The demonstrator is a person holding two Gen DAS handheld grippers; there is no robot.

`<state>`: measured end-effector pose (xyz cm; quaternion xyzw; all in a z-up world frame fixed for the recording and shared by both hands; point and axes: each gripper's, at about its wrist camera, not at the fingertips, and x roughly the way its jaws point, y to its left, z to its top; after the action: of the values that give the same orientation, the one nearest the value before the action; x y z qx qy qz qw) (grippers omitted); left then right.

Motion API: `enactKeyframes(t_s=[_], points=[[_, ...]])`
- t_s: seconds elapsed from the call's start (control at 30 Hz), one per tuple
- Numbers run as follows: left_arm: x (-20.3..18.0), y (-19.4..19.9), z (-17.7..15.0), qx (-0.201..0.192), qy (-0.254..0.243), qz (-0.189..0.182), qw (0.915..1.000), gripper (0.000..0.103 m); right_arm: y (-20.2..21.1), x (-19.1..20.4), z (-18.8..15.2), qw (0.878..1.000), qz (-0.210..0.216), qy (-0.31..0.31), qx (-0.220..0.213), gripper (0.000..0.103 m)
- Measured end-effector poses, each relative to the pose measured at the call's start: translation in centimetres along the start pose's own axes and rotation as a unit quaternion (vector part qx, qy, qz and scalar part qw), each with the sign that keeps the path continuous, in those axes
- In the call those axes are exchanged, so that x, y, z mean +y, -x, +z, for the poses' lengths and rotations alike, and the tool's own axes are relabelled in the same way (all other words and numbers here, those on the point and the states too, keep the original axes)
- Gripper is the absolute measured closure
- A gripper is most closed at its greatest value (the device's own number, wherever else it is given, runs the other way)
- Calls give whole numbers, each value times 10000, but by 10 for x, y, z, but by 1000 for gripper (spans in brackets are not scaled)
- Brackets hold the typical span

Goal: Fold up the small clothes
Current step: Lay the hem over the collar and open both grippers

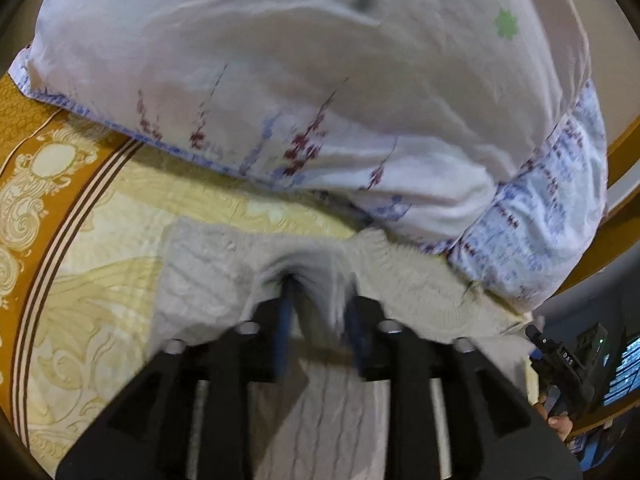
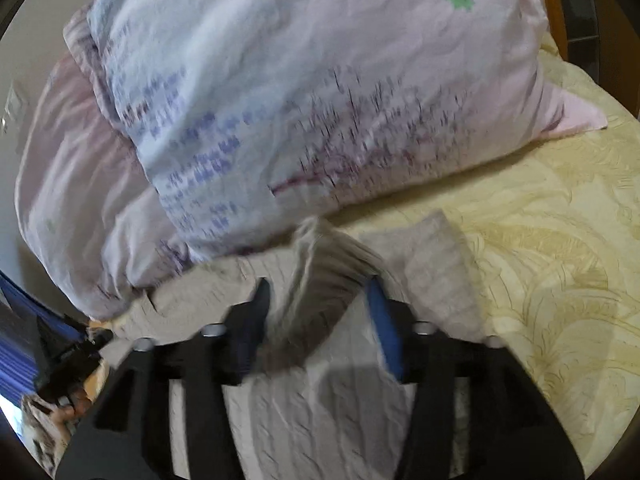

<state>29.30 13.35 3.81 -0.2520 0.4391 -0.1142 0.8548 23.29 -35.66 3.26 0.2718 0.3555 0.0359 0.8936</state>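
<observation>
1 rumpled, cable-knit grey garment (image 1: pixel 208 280)

Only one legible mark: white letters "DAS" on the black body of the other handheld gripper (image 1: pixel 568 360), seen in the left wrist view at the far right, beside and below the left tongs' tips. Nothing legible in the right wrist view.

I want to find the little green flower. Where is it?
The green flower is printed on the white floral pillow, near its upper right corner in both wrist views, far above the grey knitted garment.
</observation>
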Motion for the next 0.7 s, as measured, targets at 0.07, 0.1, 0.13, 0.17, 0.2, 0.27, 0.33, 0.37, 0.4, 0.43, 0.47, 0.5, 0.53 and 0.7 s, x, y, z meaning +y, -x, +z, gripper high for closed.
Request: enactKeyframes(t_s=[0.07,0.1,0.13,0.17,0.2,0.27,0.33,0.37,0.4,0.43,0.47,0.5,0.53,0.7], points=[[-1,12,2,-240,4,-41,9997,38,14,3,-1,9996,-48,125,-233,38],[-2,20,3,-378,-41,-77,9992,38,19,3,-1,9995,-51,158,-285,38],[-2,29,3,-468,-149,-123,9987,38,28,1,-4,9992,-52,199,-348,38],[-3,37,1,-489,-255,-116,9984,38,34,-2,-7,9990,-66,229,-379,38],[-3,42,0,-474,-316,-124,9983,38,42,-7,-11,9988,-112,278,-400,39],[0,52,-9,-357,-470,-155,9981,44,55,-15,-17,9984,-127,342,-427,48],[4,57,-21,-161,-584,-113,9981,47,64,-24,-24,9984,-130,405,-369,57],[6,59,-26,-81,-625,-66,9980,49,68,-28,-28,9984,-124,446,-327,59],[8,60,-32,36,-676,3,9977,49,69,-30,-31,9984,-136,477,-288,61],[10,59,-37,114,-709,25,9974,51,71,-34,-36,9982,-177,526,-224,64],[11,59,-43,222,-775,65,9967,52,71,-36,-41,9981,-187,568,-168,65],[13,59,-46,275,-819,120,9962,52,71,-37,-45,9979,-207,595,-124,66],[14,59,-51,331,-881,207,9953,53,71,-39,-51,9976,-248,635,-82,67],[21,58,-63,474,-900,331,9943,55,74,-42,-61,9969,-274,744,14,68]])
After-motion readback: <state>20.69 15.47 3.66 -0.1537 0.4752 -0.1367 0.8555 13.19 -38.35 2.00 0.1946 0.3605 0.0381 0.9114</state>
